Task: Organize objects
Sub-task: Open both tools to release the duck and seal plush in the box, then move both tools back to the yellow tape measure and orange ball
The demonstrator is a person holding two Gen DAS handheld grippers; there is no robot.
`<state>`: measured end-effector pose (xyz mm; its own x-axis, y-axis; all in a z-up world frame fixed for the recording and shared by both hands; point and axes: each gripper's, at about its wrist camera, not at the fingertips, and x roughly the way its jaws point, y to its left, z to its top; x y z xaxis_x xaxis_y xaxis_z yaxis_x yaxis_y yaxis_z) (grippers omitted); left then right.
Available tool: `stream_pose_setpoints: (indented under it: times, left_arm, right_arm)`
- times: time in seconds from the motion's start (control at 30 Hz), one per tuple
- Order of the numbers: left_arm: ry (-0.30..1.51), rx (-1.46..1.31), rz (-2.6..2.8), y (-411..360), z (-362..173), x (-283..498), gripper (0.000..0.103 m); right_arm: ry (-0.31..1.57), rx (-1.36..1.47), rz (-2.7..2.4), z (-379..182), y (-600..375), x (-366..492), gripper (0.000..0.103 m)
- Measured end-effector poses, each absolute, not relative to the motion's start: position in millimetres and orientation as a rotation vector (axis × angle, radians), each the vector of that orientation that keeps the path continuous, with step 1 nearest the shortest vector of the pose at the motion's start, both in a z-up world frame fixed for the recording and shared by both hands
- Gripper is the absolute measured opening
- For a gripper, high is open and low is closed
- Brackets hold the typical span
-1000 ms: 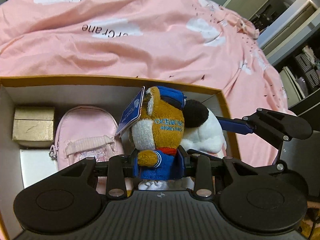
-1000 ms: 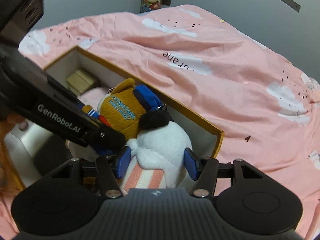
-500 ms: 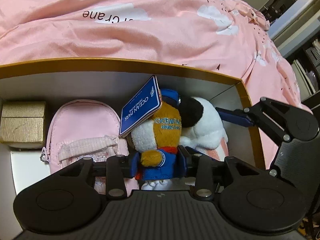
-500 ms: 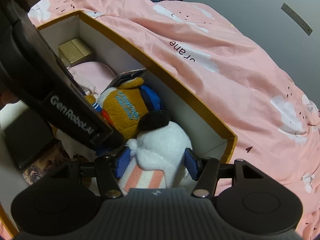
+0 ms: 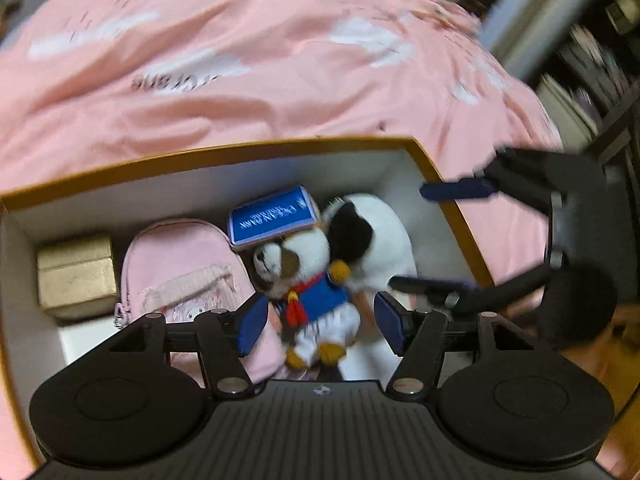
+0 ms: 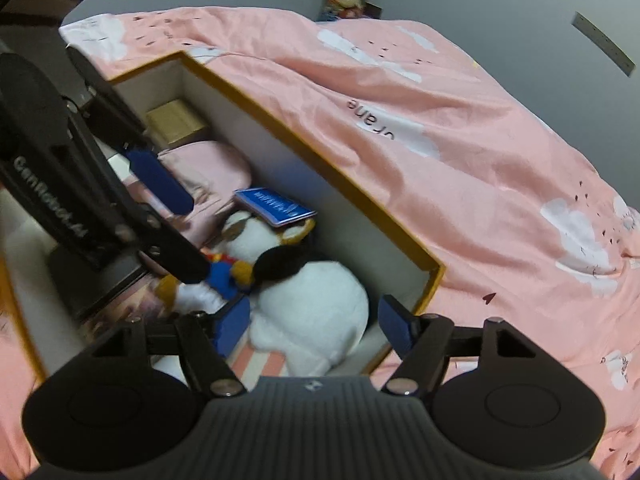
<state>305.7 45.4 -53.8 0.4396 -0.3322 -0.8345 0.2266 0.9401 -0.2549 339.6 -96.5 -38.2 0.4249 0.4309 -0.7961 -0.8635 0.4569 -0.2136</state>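
A pink bed cover [image 5: 280, 80] lies under a gold-rimmed box [image 5: 240, 150]. In the box's right end lies a white plush [image 6: 316, 304], with a sailor plush [image 5: 308, 296] beside it. The left claw [image 5: 320, 324] has just been opening; the sailor plush lies between its released jaws. The right claw [image 6: 316, 330], also just opening, straddles the white plush without pressing.

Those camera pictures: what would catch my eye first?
Probably the pink quilt with white clouds, filling the background. On it sits a gold-rimmed box holding a brown plush in a blue outfit lying beside a white plush with a black ear, with a pink mini backpack next to them. Each open claw, left claw and right claw, hangs over its toy.
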Motion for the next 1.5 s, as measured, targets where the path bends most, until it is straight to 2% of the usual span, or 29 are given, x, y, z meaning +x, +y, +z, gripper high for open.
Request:
stream_pose_setpoints:
  times: [0.17, 0.23, 0.3, 0.43, 0.57, 0.63, 0.7, 0.8, 1.0, 1.23, 1.33, 1.47, 1.5]
  left_arm:
    - [1.031, 0.121, -0.347, 15.7, -61.9, 285.6, 0.066]
    - [1.039, 0.152, -0.357, 6.6, -68.1, 285.9, 0.063]
    - [1.033, 0.162, -0.361, 1.7, -72.4, 289.3, 0.062]
    - [1.043, 0.164, -0.329, -1.3, -79.8, 299.4, 0.047]
    - [1.065, 0.138, -0.327, -0.3, -84.8, 306.4, 0.040]
    - [1.074, 0.116, -0.325, 1.3, -86.0, 308.8, 0.038]
    - [1.081, 0.096, -0.323, 3.0, -86.1, 310.1, 0.036]
    - [1.081, 0.091, -0.315, 3.0, -86.1, 313.3, 0.033]
    - [1.100, 0.096, -0.314, -0.7, -88.8, 315.4, 0.034]
    - [1.045, 0.094, -0.305, 3.1, -70.1, 295.6, 0.044]
    - [0.980, 0.066, -0.297, 5.1, -49.6, 276.9, 0.045]
    - [0.874, 0.025, -0.287, 3.7, -16.8, 241.6, 0.045]
    - [0.843, 0.012, -0.283, 3.3, -9.7, 232.4, 0.045]
  right_arm:
    - [0.747, -0.803, 0.962, -44.2, -100.7, 314.0, 0.065]
    - [0.733, -0.867, 0.967, -50.2, -97.9, 306.1, 0.059]
    - [0.729, -0.910, 0.963, -56.0, -94.4, 303.0, 0.059]
    - [0.724, -0.965, 0.956, -63.0, -89.3, 302.2, 0.055]
    - [0.726, -0.986, 0.951, -71.9, -83.6, 309.4, 0.053]
    - [0.717, -0.979, 0.932, -75.1, -81.8, 312.8, 0.050]
    - [0.697, -0.957, 0.889, -77.2, -80.1, 318.1, 0.041]
    - [0.710, -0.855, 0.854, -75.8, -79.8, 330.6, 0.037]
    - [0.725, -0.783, 0.830, -78.1, -80.7, 328.6, 0.036]
    - [0.715, -0.683, 0.799, -54.5, -93.4, 312.4, 0.039]
    - [0.710, -0.586, 0.787, -38.8, -105.9, 301.8, 0.049]
    - [0.669, -0.462, 0.774, -13.8, -123.9, 279.5, 0.057]
    - [0.654, -0.442, 0.769, -8.5, -126.3, 273.2, 0.062]
